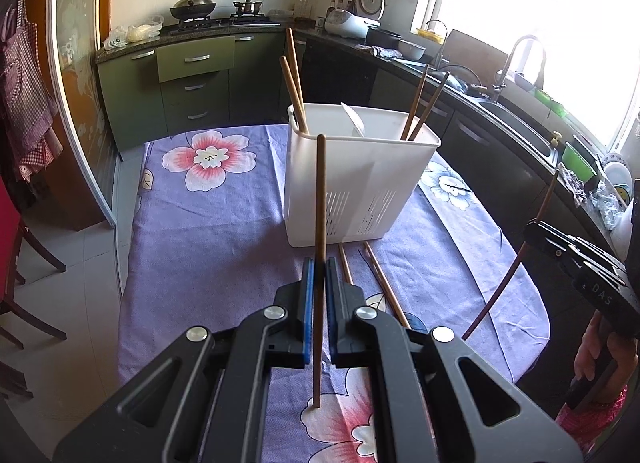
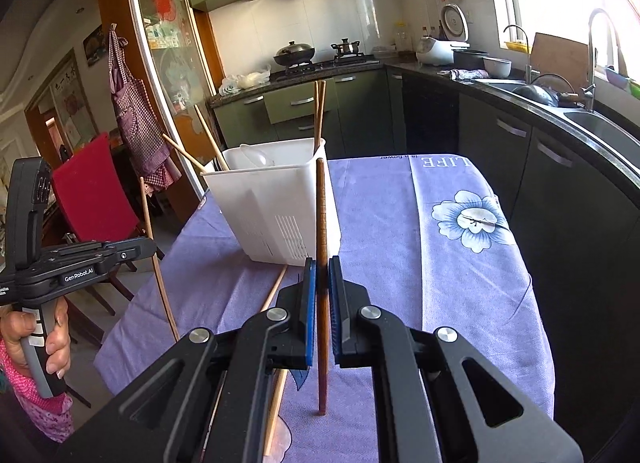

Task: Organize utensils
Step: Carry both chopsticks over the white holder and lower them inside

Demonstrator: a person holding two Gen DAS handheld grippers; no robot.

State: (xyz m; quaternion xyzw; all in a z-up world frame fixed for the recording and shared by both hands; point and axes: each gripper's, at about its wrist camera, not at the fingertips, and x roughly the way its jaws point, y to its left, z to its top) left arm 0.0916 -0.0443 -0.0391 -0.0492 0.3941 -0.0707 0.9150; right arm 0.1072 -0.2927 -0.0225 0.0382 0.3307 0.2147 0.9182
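Observation:
A white plastic utensil holder (image 1: 356, 179) (image 2: 276, 203) stands on the purple flowered tablecloth, with several brown chopsticks and a white spoon (image 1: 354, 119) leaning in it. My left gripper (image 1: 319, 263) is shut on a light brown chopstick (image 1: 320, 199) held upright in front of the holder. My right gripper (image 2: 322, 263) is shut on a darker brown chopstick (image 2: 321, 215), also upright, close to the holder's near corner. Each gripper shows in the other's view, the right one (image 1: 532, 229) and the left one (image 2: 150, 243), with its stick. Two loose chopsticks (image 1: 380, 283) lie on the cloth.
The table (image 2: 460, 263) ends at a drop on the left and right. Dark kitchen cabinets and a sink (image 2: 592, 131) run along the right. A red chair (image 2: 92, 199) stands left of the table. A person's hands (image 2: 56, 339) grip the handles.

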